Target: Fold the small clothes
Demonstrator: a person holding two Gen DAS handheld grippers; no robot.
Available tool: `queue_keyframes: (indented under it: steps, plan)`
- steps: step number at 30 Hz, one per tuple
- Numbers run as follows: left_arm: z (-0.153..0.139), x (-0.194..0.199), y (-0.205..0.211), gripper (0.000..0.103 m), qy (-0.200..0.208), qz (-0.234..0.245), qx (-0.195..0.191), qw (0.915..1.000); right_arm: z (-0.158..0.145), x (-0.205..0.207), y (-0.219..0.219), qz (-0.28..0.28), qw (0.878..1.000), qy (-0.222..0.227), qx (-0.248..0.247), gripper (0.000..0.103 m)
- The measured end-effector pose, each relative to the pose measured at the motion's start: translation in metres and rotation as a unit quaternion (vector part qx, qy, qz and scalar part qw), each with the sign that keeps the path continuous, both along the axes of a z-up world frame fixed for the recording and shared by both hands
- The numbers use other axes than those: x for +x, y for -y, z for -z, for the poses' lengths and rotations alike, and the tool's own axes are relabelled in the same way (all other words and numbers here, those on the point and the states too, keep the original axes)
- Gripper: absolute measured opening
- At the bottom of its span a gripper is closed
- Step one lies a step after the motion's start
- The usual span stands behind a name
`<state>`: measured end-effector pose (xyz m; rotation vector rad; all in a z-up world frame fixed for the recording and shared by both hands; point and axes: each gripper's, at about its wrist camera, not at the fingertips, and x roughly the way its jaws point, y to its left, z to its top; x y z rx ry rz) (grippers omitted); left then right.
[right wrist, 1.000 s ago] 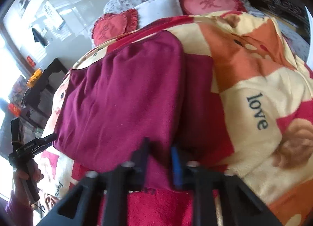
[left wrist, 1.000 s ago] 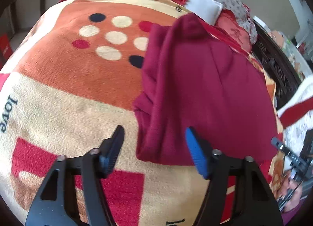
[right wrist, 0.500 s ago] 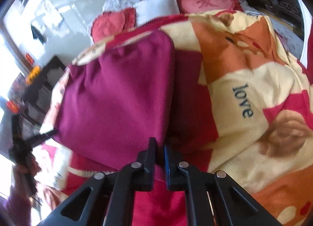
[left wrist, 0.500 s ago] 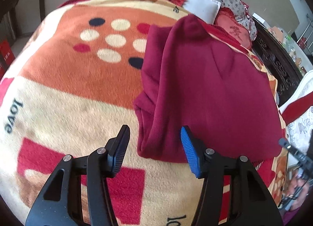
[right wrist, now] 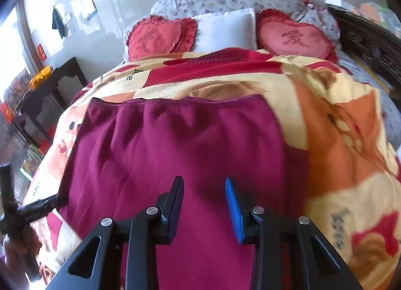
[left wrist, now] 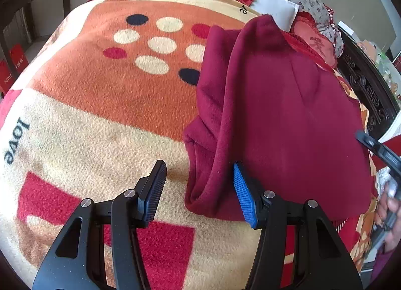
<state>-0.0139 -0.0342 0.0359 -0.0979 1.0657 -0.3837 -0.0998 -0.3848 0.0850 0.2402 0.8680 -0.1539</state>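
Spread over the bed, a patterned blanket (left wrist: 105,119) carries my work. Both pairs of fingers are released: left fingers (left wrist: 198,189) straddle the near-left corner of the maroon garment (left wrist: 288,119), right fingers (right wrist: 204,204) hover above it. One fold looks made; more folding remains, I judge.
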Motion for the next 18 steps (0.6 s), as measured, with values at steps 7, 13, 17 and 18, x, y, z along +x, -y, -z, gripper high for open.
queue_keyframes:
  steps: [7, 13, 17, 18]
  plan:
    - [0.007, 0.005, -0.001, 0.057, -0.008, -0.004, -0.013, 0.9999, 0.011, 0.032, 0.004, 0.033, 0.999, -0.020, -0.010, 0.035]
    - [0.011, 0.002, -0.005, 0.058, -0.003, -0.006, -0.026, 0.9996, -0.014, 0.060, -0.045, -0.025, 1.000, 0.007, 0.002, 0.038]
    - [0.013, -0.001, -0.012, 0.058, -0.006, -0.010, -0.045, 0.9989, -0.014, 0.095, -0.094, -0.097, 0.995, 0.005, 0.034, 0.038]
    - [0.014, -0.001, -0.013, 0.058, -0.007, -0.011, -0.051, 0.9986, -0.013, 0.103, -0.107, -0.112, 0.993, 0.004, 0.033, 0.038]
